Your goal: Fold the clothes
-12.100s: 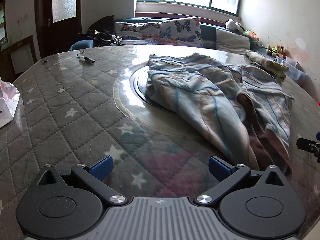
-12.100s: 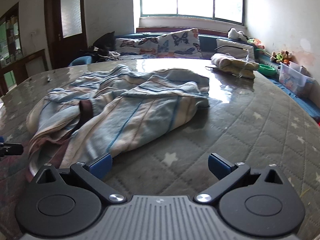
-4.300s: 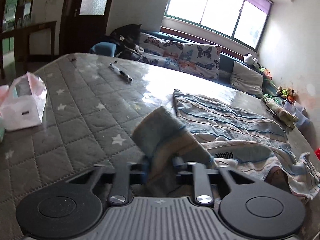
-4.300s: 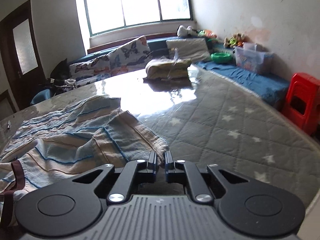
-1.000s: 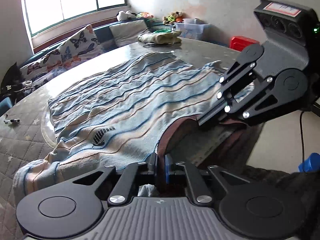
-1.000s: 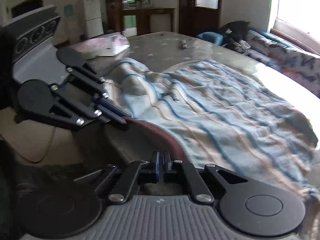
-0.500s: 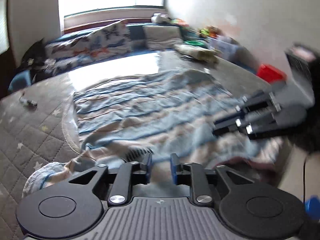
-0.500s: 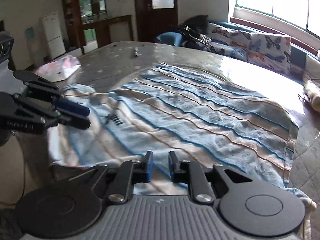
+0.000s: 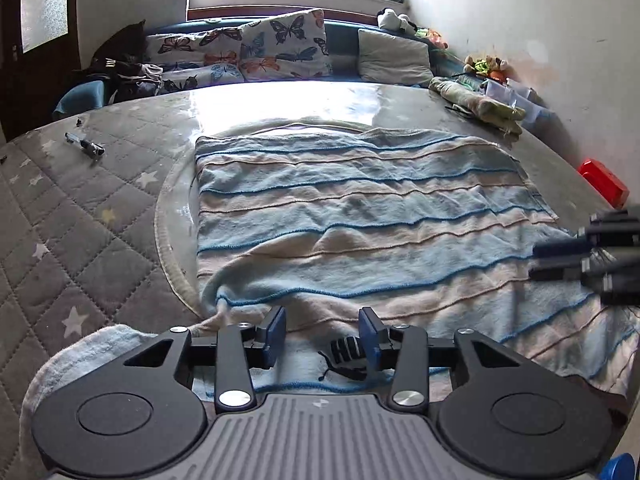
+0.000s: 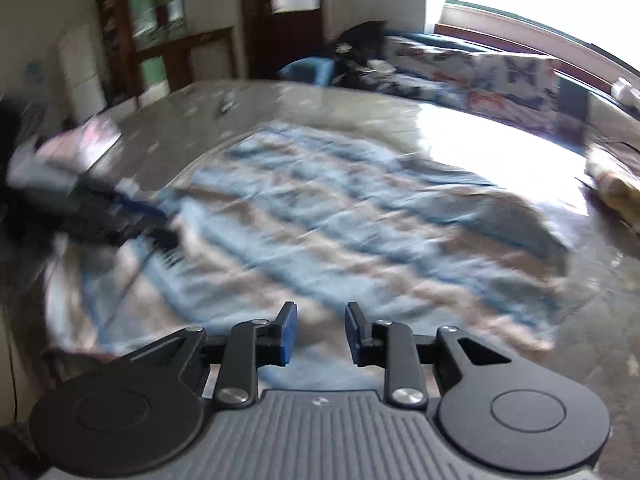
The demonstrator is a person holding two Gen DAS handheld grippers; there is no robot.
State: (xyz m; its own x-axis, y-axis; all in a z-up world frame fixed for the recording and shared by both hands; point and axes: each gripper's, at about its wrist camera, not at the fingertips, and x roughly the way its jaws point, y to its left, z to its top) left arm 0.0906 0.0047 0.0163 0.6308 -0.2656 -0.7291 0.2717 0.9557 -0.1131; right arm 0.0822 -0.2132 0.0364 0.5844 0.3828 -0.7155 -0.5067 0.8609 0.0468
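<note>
A blue and beige striped garment lies spread flat on the table, its near edge under my left gripper. The left jaws are opening; nothing is pinched between the blue pads, and the garment's black logo shows beneath them. My right gripper appears blurred at the right edge of the left wrist view, over the garment's right side. The right wrist view is blurred: the right gripper hovers over the garment with its jaws opening and empty. My left gripper is a dark smear at the far left there.
The table has a quilted star cover and a round glass turntable under the garment. A pen-like tool lies at the back left and folded clothes at the back right. A red stool stands beyond the right edge.
Both grippers were shut on the garment's dark near edge a second ago; both have let go and opened. They have moved apart, and the garment now lies flat.
</note>
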